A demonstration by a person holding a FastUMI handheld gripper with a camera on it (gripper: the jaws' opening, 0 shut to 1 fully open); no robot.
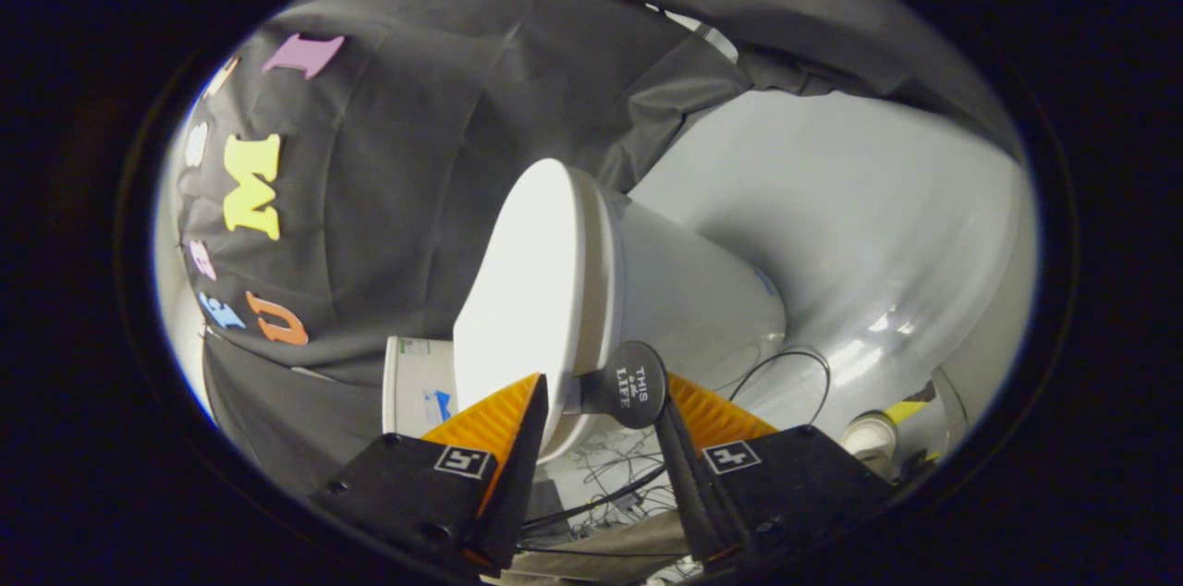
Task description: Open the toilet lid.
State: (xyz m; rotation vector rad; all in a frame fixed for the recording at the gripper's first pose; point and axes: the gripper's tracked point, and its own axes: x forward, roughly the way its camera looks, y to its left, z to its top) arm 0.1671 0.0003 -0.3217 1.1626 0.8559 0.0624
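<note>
Toilet (702, 290): white, landmark, seen rolled sideways. Lid (527, 290): closed flat on the toilet. Knob (630, 384): dark disc at the lid's front edge, likely a lifting tab. Gripper (601, 406): we hold it partly open, straddling lid edge and knob; grip unconfirmed.

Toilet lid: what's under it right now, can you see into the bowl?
No. The toilet lid lies closed on the toilet, covering seat and bowl. The gripper is open; a round black tab sits between its fingers at the lid's edge.

"THIS LIFE" on round black tab (631, 385) at toilet lid (518, 290)
</note>
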